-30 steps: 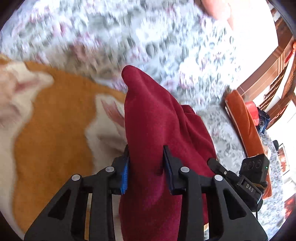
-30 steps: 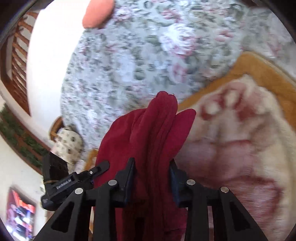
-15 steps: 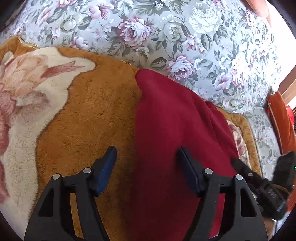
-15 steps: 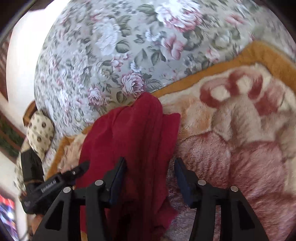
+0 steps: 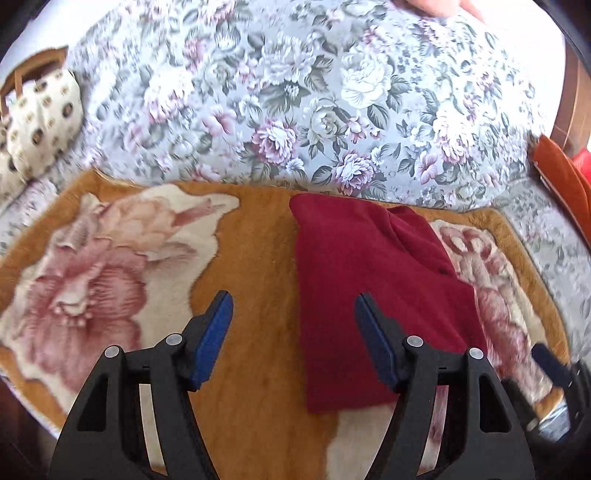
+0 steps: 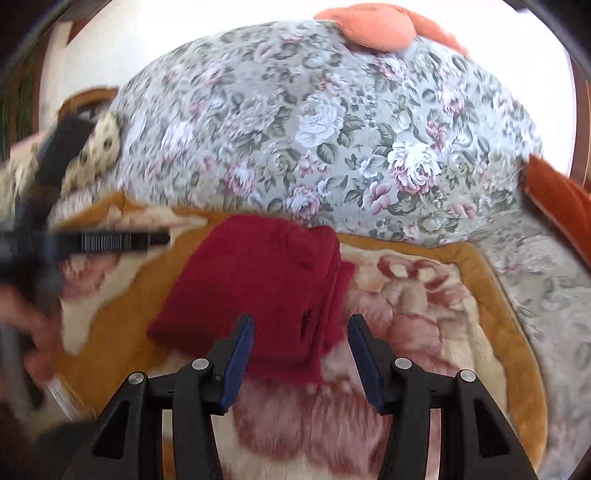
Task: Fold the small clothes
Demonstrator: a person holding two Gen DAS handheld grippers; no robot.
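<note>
- Two grippers, black plastic frames with blue pads: left gripper [image 5: 293, 325] with jaws spread and empty above bare blanket; right gripper [image 6: 301, 349] likewise released, pads clear of the cloth.
- Folded into a thick rectangle, soft and fleecy: dark red garment [image 5: 369, 288], lying flat on the blanket just ahead of both grippers, nothing gripping it.
- Stacked layers showing along the garment's right edge [image 6: 334, 280] in the right wrist view, with a small dark slit near that edge.
- Plush, long-piled blanket [image 5: 255, 258], ochre border with cream and pink flower shapes.
- Smooth woven floral upholstery [image 5: 295, 110] behind, grey-green with pink and white roses, bulging like a sofa back.
- Cream spotted cushion [image 5: 40, 118] at left; rust-orange cushion [image 5: 561, 173] at right, cut off by the frame.
- Peach-coloured soft shape [image 6: 369, 26] on top of the sofa back, partly cropped.
- No readable writing anywhere.
- Blurred beyond detail at the left of the right wrist view: the other gripper's black finger.
</note>
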